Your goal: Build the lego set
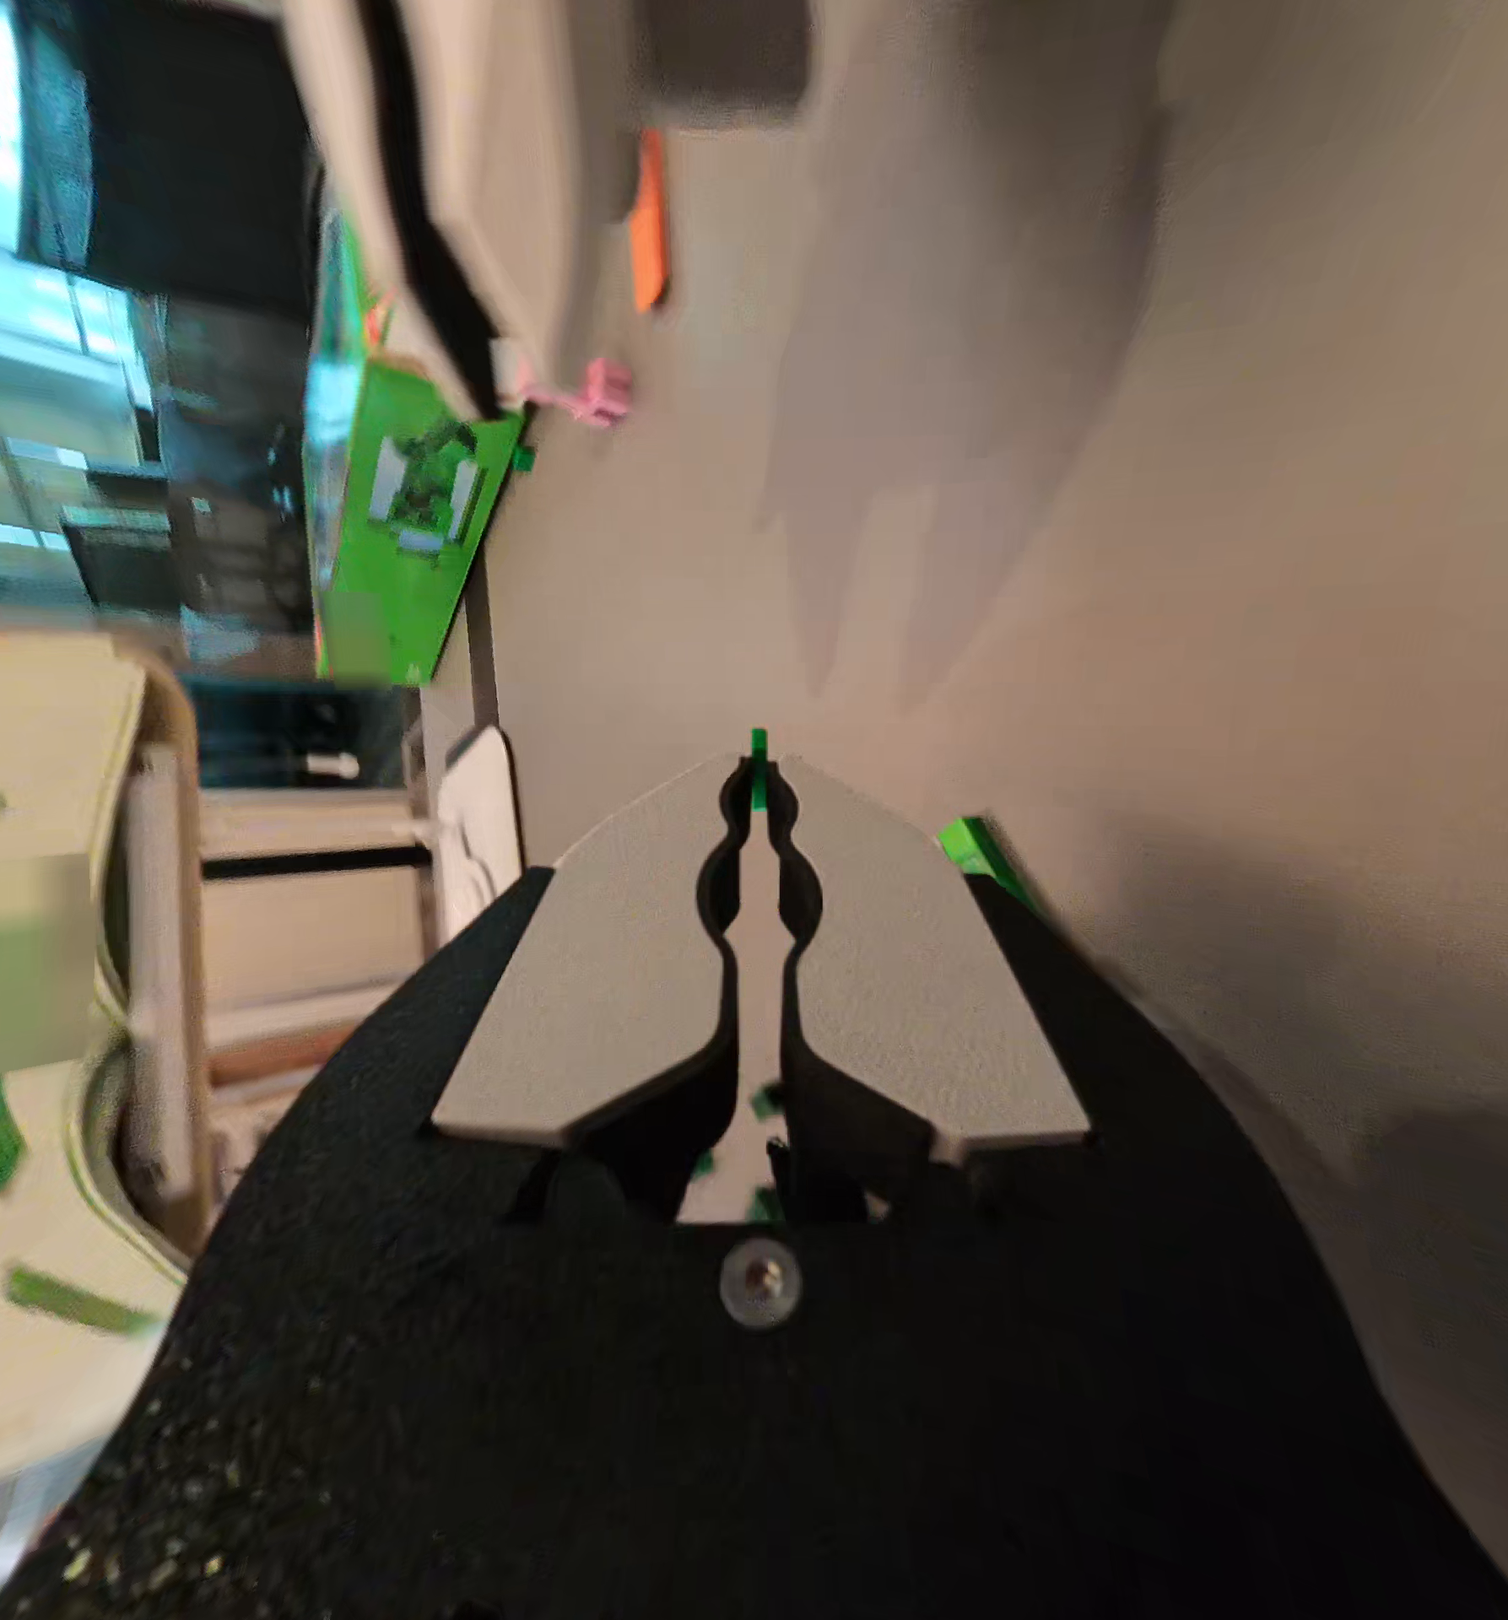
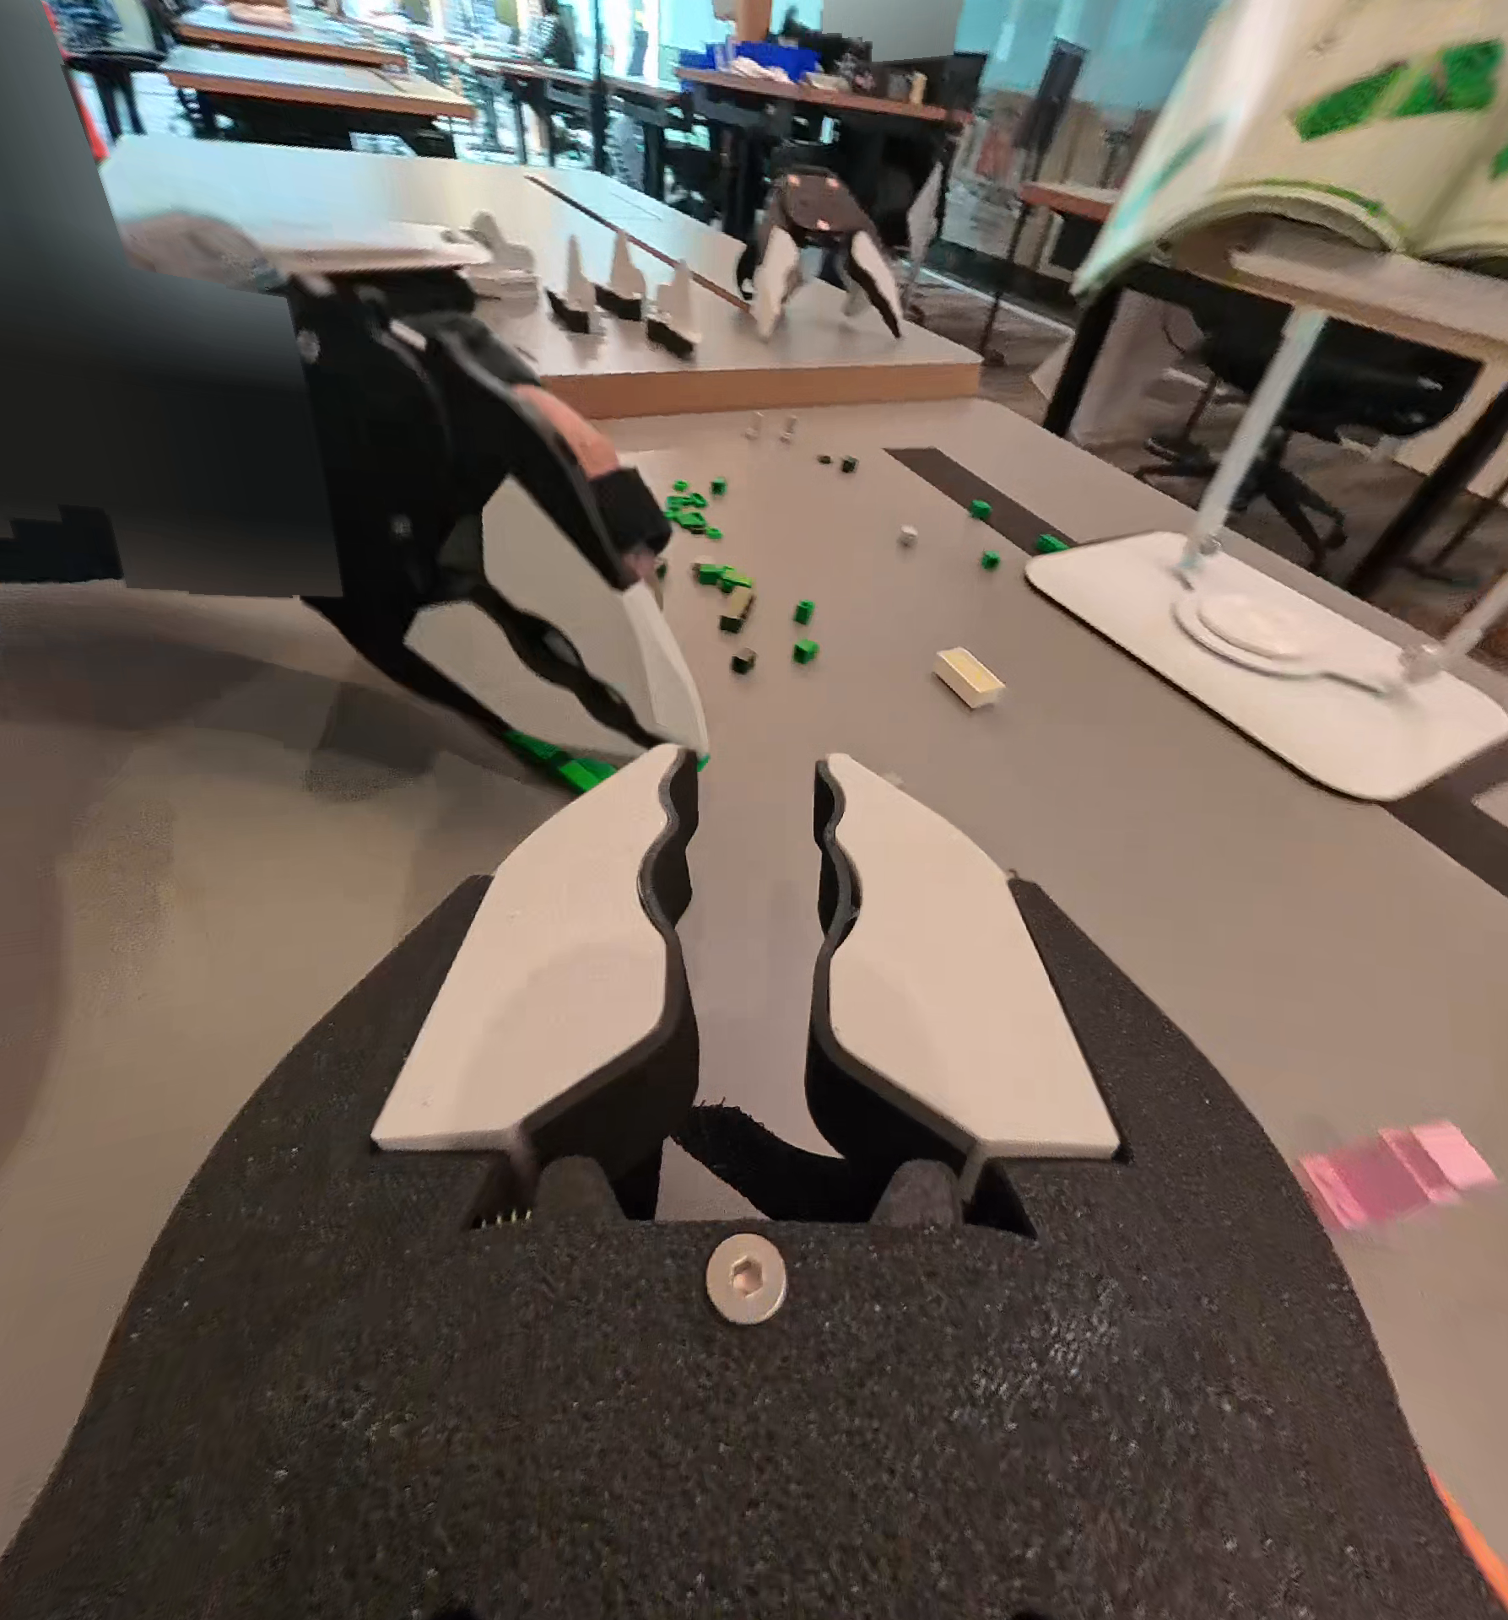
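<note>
My left gripper [image 1: 759, 771] is shut on a small green lego piece [image 1: 760, 745] that sticks out past its tips; this view is rolled sideways and blurred. A green lego assembly [image 1: 978, 846] lies just right of its fingers. In the right wrist view the left gripper [image 2: 684, 741] reaches in from the left, tips down by the green assembly [image 2: 570, 767] on the grey table [image 2: 1083, 877]. My right gripper [image 2: 754, 771] is open and empty, just right of the left gripper's tips. Several loose green bricks [image 2: 732, 587] lie scattered farther back.
A cream brick [image 2: 969, 677] lies right of centre. A white stand base [image 2: 1276, 666] holds an open instruction booklet [image 2: 1346, 131] at the right. Pink pieces [image 2: 1399, 1170] and an orange piece [image 1: 649, 228] lie near me. The green lego box [image 1: 408, 517] stands at the table's edge.
</note>
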Tool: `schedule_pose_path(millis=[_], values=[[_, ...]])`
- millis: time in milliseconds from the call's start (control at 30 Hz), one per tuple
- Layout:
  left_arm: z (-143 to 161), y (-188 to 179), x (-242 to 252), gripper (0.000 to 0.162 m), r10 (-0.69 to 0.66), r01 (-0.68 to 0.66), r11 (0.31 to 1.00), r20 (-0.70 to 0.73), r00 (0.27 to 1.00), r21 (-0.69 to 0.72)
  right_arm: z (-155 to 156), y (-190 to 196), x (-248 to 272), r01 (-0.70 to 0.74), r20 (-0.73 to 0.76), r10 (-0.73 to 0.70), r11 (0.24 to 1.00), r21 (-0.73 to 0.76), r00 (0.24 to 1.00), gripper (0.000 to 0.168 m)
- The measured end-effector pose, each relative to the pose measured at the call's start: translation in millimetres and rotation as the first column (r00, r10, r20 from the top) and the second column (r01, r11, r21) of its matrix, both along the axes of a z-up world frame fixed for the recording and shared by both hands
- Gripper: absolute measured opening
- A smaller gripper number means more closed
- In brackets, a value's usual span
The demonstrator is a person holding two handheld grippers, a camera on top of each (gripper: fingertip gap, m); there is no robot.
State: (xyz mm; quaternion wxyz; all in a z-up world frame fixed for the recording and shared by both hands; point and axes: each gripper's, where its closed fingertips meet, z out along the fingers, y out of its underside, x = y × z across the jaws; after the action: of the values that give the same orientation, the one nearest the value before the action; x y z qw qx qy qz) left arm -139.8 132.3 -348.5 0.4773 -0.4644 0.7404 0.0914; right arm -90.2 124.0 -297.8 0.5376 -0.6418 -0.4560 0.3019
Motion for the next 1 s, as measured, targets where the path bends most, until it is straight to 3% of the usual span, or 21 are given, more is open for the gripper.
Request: schedule_pose_path(millis=[267,467,600,767,1000], values=[[-35.5,8.7,27.7,0.003,-0.139,0.125,0.990,-0.278,0.950,-0.067,-0.9,9.8,33.6,0.076,0.036,-0.073,0.994,-0.075,0.997,0.021],[-41.4,9.5,26.0,0.003,-0.193,0.189,0.981,-0.399,0.896,-0.049,-11.0,12.4,35.9,0.038,0.071,-0.028,0.990,-0.133,0.997,0.020],[-41.5,6.2,23.5,0.003,-0.252,0.260,0.965,-0.422,0.871,-0.041,-18.5,13.1,31.1,-0.014,0.106,0.032,0.986,-0.168,0.994,0.021],[-35.6,2.5,15.4,0.022,-0.261,0.222,0.965,-0.402,0.878,-0.143,-28.4,7.5,22.4,-0.100,0.147,0.135,0.970,-0.222,0.980,0.021],[-29.0,6.2,5.7,0.031,-0.240,0.186,0.965,-0.343,0.908,-0.182,-48.7,-10.5,2.8,-0.252,0.209,0.333,0.908,-0.335,0.920,0.022]])
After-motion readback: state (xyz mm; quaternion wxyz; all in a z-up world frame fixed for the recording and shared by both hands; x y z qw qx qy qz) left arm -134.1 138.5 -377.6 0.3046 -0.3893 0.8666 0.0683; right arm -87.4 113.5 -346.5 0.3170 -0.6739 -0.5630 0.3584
